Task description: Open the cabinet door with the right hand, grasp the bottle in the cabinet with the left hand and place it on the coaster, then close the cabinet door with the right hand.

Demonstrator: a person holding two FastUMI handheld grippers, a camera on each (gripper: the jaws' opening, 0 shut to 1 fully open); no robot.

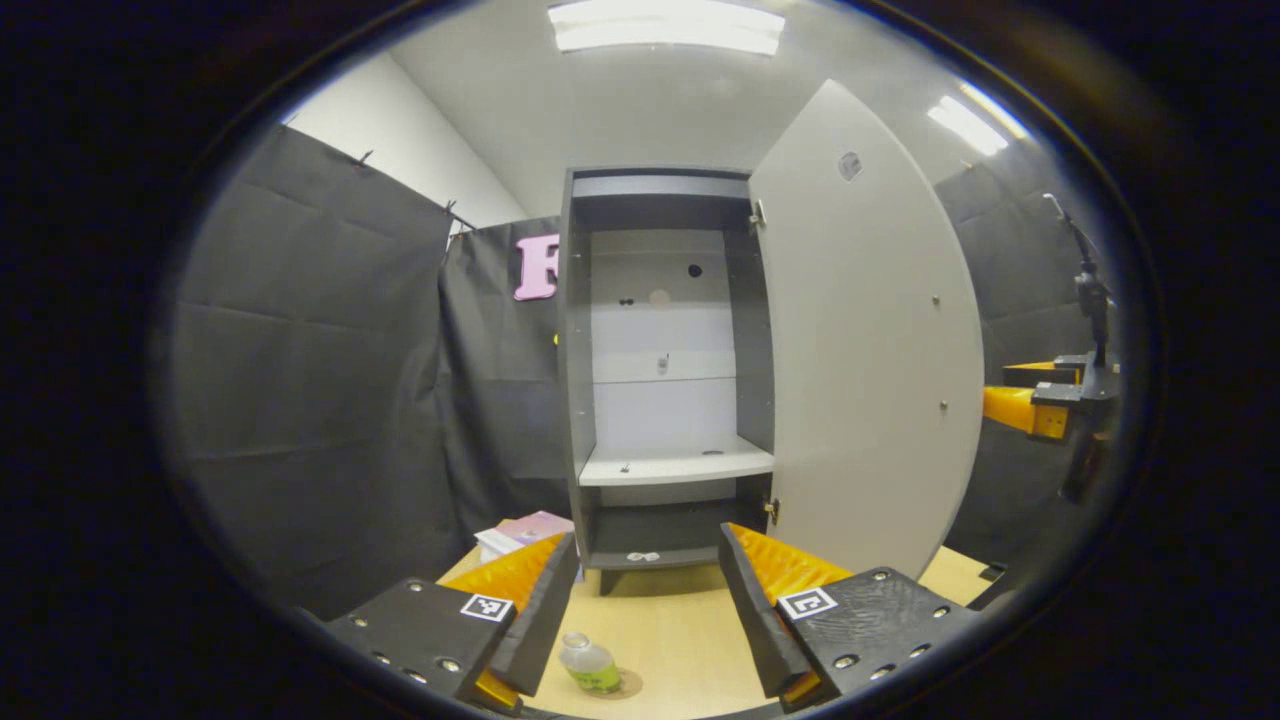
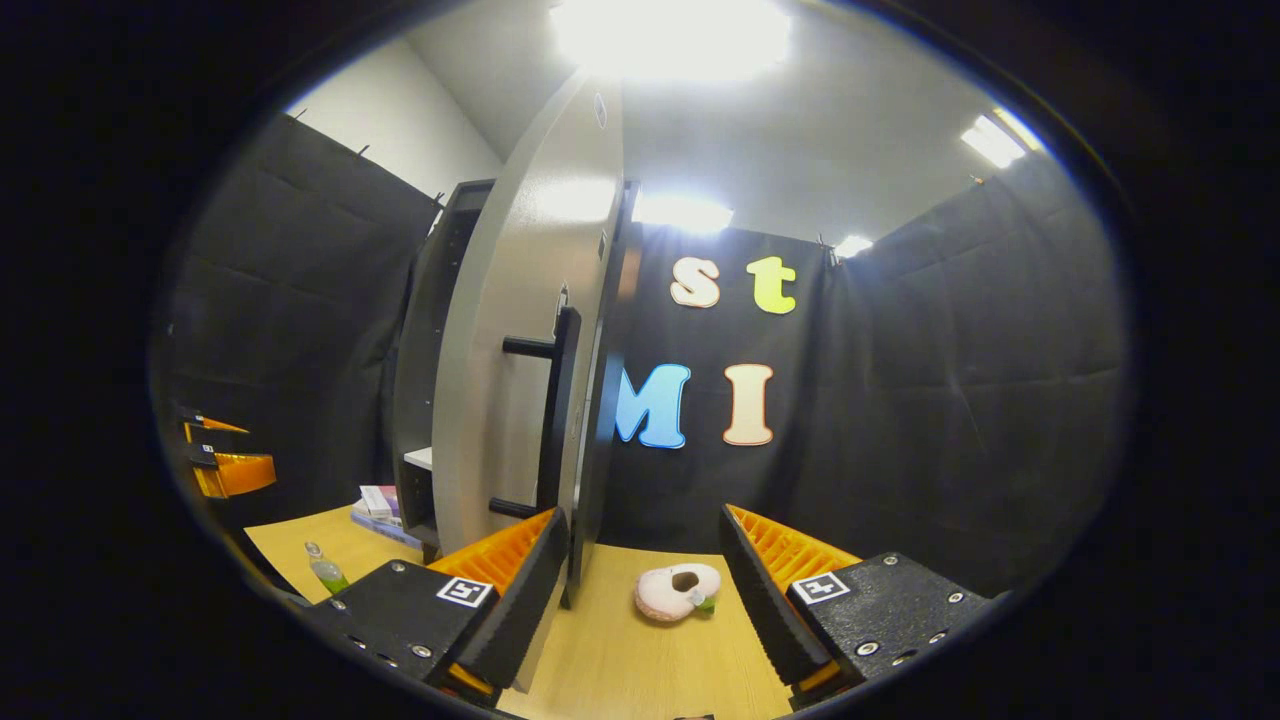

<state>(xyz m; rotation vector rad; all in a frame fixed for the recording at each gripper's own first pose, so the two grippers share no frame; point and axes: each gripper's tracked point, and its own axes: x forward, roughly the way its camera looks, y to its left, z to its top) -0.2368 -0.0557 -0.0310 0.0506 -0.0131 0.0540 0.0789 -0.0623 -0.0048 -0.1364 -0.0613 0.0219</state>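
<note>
Tall grey cabinet (image 1: 665,350) on the pale wooden desk (image 1: 680,640), its white door (image 1: 870,340) swung wide; the long black bar handle (image 2: 555,420) runs upright just left of my right claw (image 2: 640,590), which hangs released and is the nearer one to it. The small clear bottle with green label (image 1: 588,663) stands upright on the round coaster (image 1: 628,684), low between the fingers of my left claw (image 1: 645,610), also released, so I judge only closing remains.
</note>
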